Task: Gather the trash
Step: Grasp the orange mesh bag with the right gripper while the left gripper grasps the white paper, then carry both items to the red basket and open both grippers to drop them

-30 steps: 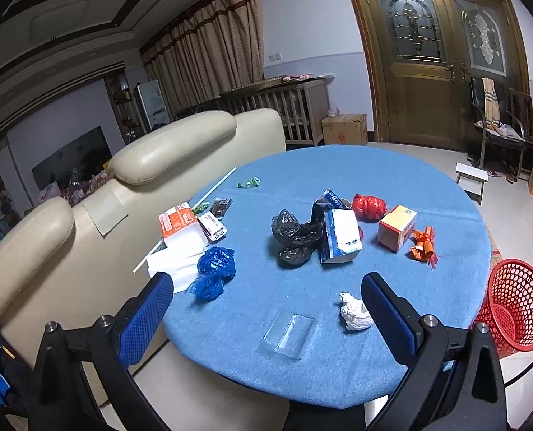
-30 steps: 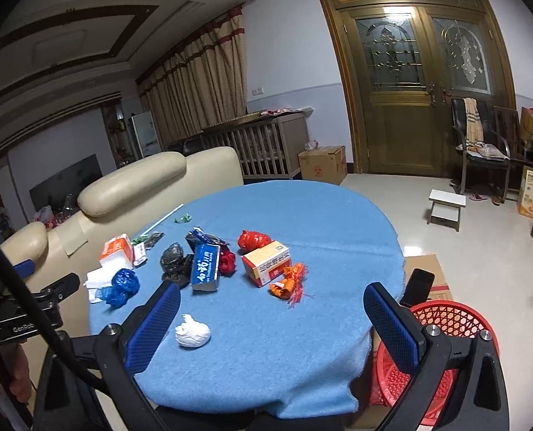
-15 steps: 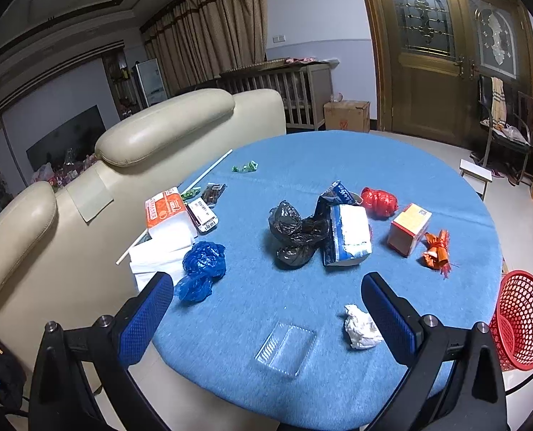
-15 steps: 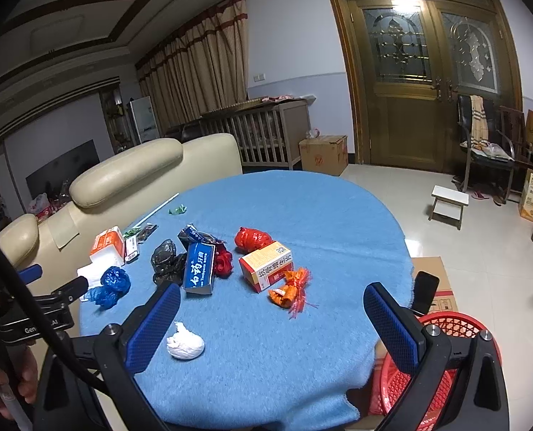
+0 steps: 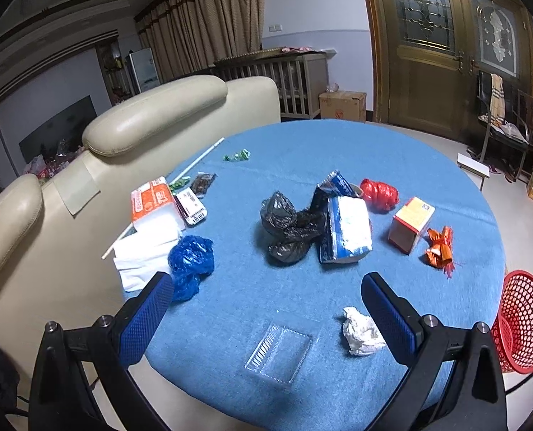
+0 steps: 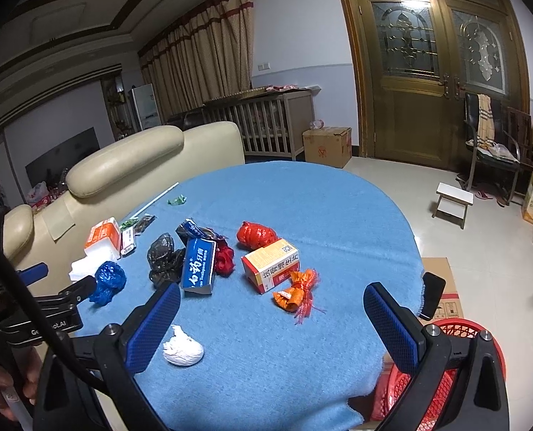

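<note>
Trash lies scattered on a round blue table [image 5: 302,151] [image 6: 320,208]. A crumpled white paper [image 5: 361,331] [image 6: 182,350] and a clear plastic tray [image 5: 279,350] lie nearest me. Farther in are a black bag [image 5: 288,228] [image 6: 164,256], a blue bag [image 5: 191,262] [image 6: 107,282], a blue-white toothpaste box [image 5: 347,231] [image 6: 199,269], a red bag [image 5: 379,194] [image 6: 257,235], an orange-yellow box [image 5: 412,223] [image 6: 270,264] and an orange wrapper [image 5: 439,248] [image 6: 297,292]. My left gripper [image 5: 266,309] is open above the near edge. My right gripper [image 6: 272,318] is open too, empty.
A red mesh basket [image 5: 523,323] [image 6: 442,377] stands on the floor right of the table. A cream sofa [image 5: 151,122] backs the left side. An orange tissue pack [image 5: 151,203], white napkins [image 5: 146,255], a white stick [image 5: 198,160] and small wrappers lie at the table's left.
Both grippers have moved forward toward the table, so the trash looks larger and nearer. Both stay open and nothing has been picked up.
</note>
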{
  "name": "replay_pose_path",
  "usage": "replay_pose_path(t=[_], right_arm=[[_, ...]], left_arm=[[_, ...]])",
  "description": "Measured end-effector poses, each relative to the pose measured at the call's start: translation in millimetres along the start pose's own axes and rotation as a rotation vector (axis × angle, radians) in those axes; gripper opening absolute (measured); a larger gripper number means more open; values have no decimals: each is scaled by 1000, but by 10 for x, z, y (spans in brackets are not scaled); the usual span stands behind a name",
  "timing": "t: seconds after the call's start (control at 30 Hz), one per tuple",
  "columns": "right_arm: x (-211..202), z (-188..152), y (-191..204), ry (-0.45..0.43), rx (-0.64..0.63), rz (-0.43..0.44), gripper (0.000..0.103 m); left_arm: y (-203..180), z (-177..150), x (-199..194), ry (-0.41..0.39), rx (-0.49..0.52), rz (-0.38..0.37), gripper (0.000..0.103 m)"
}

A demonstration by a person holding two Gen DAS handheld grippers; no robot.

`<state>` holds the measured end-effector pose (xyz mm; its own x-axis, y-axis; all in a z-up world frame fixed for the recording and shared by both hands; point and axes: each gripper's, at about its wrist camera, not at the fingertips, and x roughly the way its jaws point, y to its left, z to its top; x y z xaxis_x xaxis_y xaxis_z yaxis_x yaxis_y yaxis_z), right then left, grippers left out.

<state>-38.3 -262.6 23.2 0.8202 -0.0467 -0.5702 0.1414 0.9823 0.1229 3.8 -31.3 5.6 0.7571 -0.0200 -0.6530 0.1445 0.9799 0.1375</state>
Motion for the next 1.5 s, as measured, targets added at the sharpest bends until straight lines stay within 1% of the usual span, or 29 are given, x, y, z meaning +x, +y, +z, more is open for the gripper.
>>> replay_pose_path(t=[0.07,0.13,0.23,0.3,0.37,0.4,0.43,0.47,0.5,0.53,0.67,0.8,0.87,0.93,0.97,1.0,1.03,1.07,1.13,1.2,1.23,1.27,1.3,1.33,1.37,1.4,1.5], right_arm=[[54,-31,-21,16,-1,-9,103],[130,-69,-63,38,7,-18,103],[336,-145,-146,104,19,-35,103],[496,-184,-224,153,41,-30,103],[689,-198,-314,189,76,-4,102],[773,-195,-350,199,89,7,98],[883,-179,-392,215,106,18,88],[1013,-151,-436,237,125,29,83],[1102,-137,-458,247,136,38,74],[1227,-115,-478,265,147,47,72],[1678,-58,-548,330,200,54,72],[2095,-69,-597,412,274,49,56],[2258,-93,-589,451,278,31,49],[2361,-121,-584,469,277,25,39],[2360,-106,-564,454,267,17,38],[2371,-103,-547,459,258,21,34],[2368,-106,-534,460,256,32,30],[2354,-113,-527,457,252,43,30],[2301,-132,-533,449,249,56,29],[2175,-152,-564,431,247,72,29],[2072,-171,-606,417,244,78,29],[1980,-185,-644,404,248,90,29],[1899,-207,-688,393,255,108,29],[1833,-226,-723,384,261,123,29],[1724,-255,-784,371,271,137,29],[1622,-285,-845,358,281,143,29],[1335,-375,-1073,316,337,190,29]], left_arm=[[-18,-38,32,14,6,-19,103],[-70,-101,92,47,22,-68,103],[-169,-196,193,96,60,-130,103],[-214,-236,262,126,76,-170,103],[-245,-270,349,161,75,-214,103],[-249,-287,386,174,74,-233,103],[-253,-302,419,183,74,-245,103],[-248,-322,454,194,73,-256,103],[-241,-344,493,206,71,-261,103],[-234,-365,530,217,69,-266,103],[-202,-406,617,244,63,-290,103],[-216,-420,739,288,48,-334,103],[-257,-412,809,314,43,-348,103],[-294,-404,846,323,45,-362,103],[-322,-398,867,326,47,-370,102],[-362,-390,890,332,52,-381,100],[-407,-383,915,338,57,-393,95],[-435,-380,928,341,61,-400,92],[-520,-385,978,357,72,-415,89],[-582,-414,1025,371,83,-426,81],[-604,-432,1049,382,87,-430,71],[-631,-460,1081,396,94,-426,69],[-645,-466,1070,384,101,-420,69],[-663,-465,1051,374,110,-431,63],[-675,-464,1044,377,111,-451,49],[-685,-459,1038,382,104,-472,45],[-744,-430,981,345,123,-446,37]])
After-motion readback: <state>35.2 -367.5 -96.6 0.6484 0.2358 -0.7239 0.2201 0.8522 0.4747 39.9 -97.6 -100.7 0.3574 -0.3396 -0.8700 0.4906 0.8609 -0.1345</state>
